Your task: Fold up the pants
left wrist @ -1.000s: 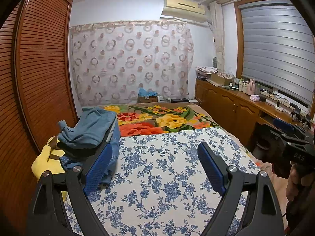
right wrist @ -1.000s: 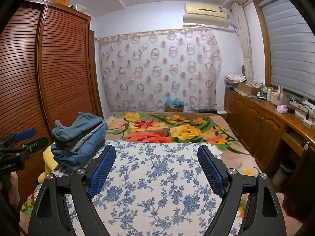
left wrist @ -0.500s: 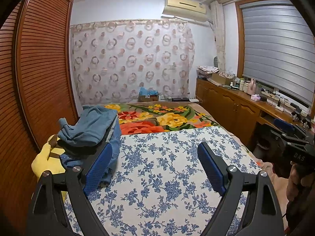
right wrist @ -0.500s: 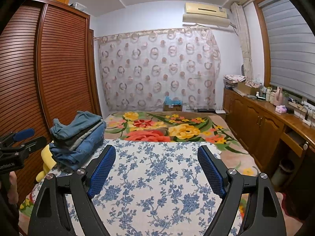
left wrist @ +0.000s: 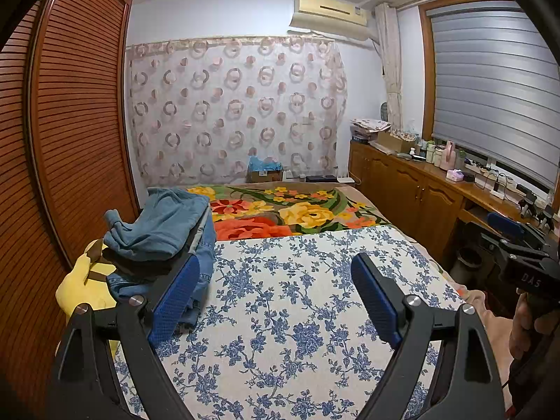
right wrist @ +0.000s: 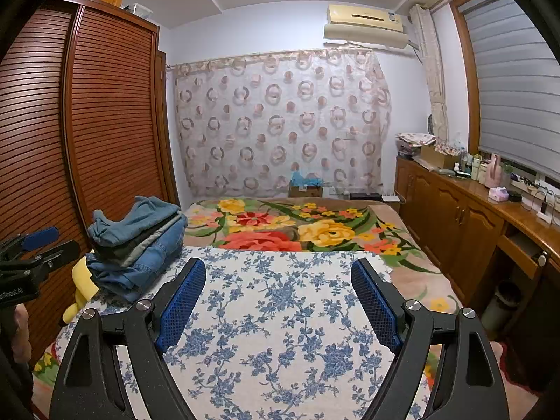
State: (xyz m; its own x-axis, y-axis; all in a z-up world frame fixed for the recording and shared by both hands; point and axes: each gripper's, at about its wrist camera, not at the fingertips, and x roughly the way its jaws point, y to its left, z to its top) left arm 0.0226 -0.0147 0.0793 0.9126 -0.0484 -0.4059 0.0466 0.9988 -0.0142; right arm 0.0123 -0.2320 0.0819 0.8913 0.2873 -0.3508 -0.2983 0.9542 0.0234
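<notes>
A pile of pants (left wrist: 161,231) in blue denim and dark cloth lies on the left side of the bed; it also shows in the right wrist view (right wrist: 136,241). My left gripper (left wrist: 276,280) is open and empty above the blue-flowered sheet (left wrist: 297,315), its left finger just right of the pile. My right gripper (right wrist: 278,280) is open and empty over the same sheet (right wrist: 280,332), right of the pile. The right gripper also shows at the right edge of the left wrist view (left wrist: 518,245), and the left gripper at the left edge of the right wrist view (right wrist: 31,248).
A yellow plush toy (left wrist: 84,287) lies under the pile. A bright flowered blanket (left wrist: 297,213) covers the far bed. A slatted wooden wardrobe (left wrist: 70,122) stands on the left, a wooden cabinet counter (right wrist: 472,210) with bottles on the right, a curtain (right wrist: 280,122) behind.
Both views have shifted slightly; the pile sits a touch lower and nearer in the left wrist view. Both grippers stay open and empty.
</notes>
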